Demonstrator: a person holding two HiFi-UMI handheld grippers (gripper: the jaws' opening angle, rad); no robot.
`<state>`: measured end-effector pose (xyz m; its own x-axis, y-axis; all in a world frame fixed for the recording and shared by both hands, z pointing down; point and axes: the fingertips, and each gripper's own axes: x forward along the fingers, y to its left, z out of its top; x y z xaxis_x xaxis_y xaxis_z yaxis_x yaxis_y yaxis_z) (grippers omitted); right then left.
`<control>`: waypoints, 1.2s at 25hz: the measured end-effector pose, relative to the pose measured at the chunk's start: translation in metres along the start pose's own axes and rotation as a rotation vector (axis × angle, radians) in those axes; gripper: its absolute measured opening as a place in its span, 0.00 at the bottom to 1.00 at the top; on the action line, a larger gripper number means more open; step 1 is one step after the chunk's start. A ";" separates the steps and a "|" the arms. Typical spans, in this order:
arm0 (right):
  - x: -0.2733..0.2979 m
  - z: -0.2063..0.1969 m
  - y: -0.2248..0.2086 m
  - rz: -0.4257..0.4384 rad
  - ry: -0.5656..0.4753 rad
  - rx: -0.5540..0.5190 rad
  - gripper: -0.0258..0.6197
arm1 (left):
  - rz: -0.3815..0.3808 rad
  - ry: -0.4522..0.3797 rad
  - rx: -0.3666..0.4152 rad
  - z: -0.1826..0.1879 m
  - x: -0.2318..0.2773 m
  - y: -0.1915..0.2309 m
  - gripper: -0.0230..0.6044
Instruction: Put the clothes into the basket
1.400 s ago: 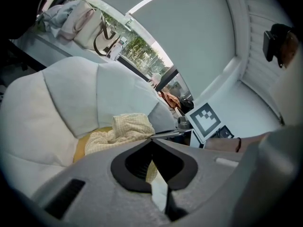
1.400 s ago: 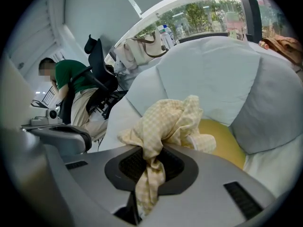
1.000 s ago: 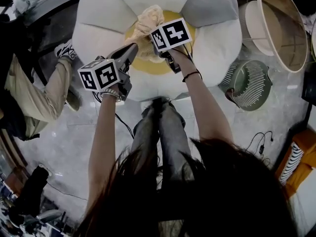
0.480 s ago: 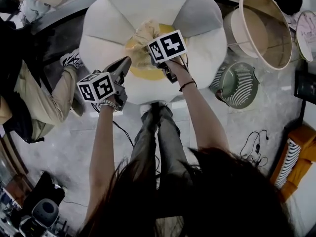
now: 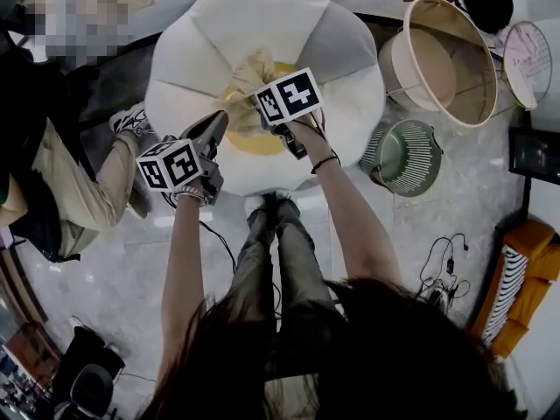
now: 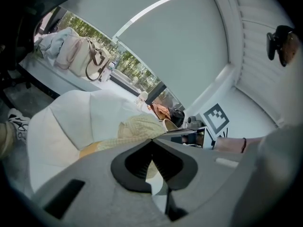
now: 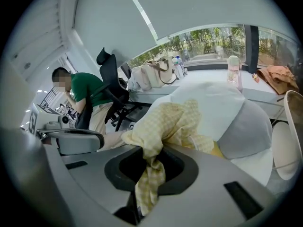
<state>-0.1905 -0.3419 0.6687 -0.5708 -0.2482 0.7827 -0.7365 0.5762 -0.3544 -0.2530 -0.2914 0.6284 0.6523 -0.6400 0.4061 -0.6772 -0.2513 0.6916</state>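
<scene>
A yellow checked garment (image 5: 252,70) hangs above the yellow centre of a white flower-shaped cushion (image 5: 262,16). My right gripper (image 5: 262,105) is shut on it: in the right gripper view the cloth (image 7: 165,122) spills over the jaws and a strip hangs down between them at my right gripper (image 7: 150,161). My left gripper (image 5: 222,121) sits just left of it, jaws together at the garment's lower edge (image 6: 137,129), with pale cloth showing in the gap behind the tips of my left gripper (image 6: 151,140). The big beige basket (image 5: 455,59) stands to the cushion's right.
A green slatted bin (image 5: 411,156) lies on the floor below the basket. A seated person (image 7: 80,93) and an office chair (image 7: 111,74) are at the left. A handbag (image 6: 78,56) rests on the window ledge. Cables (image 5: 437,269) trail on the floor at the right.
Both grippers have risen together, and the garment has come up off the cushion's yellow centre with them. The jaws look unchanged.
</scene>
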 end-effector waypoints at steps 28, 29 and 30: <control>-0.162 0.059 0.049 -0.061 -0.209 0.038 0.12 | -0.112 -0.072 0.147 0.084 -0.054 -0.132 0.05; -0.167 0.059 0.050 -0.067 -0.216 0.041 0.12 | -0.116 -0.069 0.154 0.083 -0.056 -0.135 0.05; -0.171 0.059 0.050 -0.073 -0.223 0.045 0.12 | -0.121 -0.069 0.160 0.084 -0.058 -0.139 0.05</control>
<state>-0.1510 -0.3165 0.4870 -0.5780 -0.4569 0.6761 -0.7913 0.5162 -0.3276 -0.2257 -0.2805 0.4589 0.7112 -0.6447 0.2802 -0.6441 -0.4379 0.6272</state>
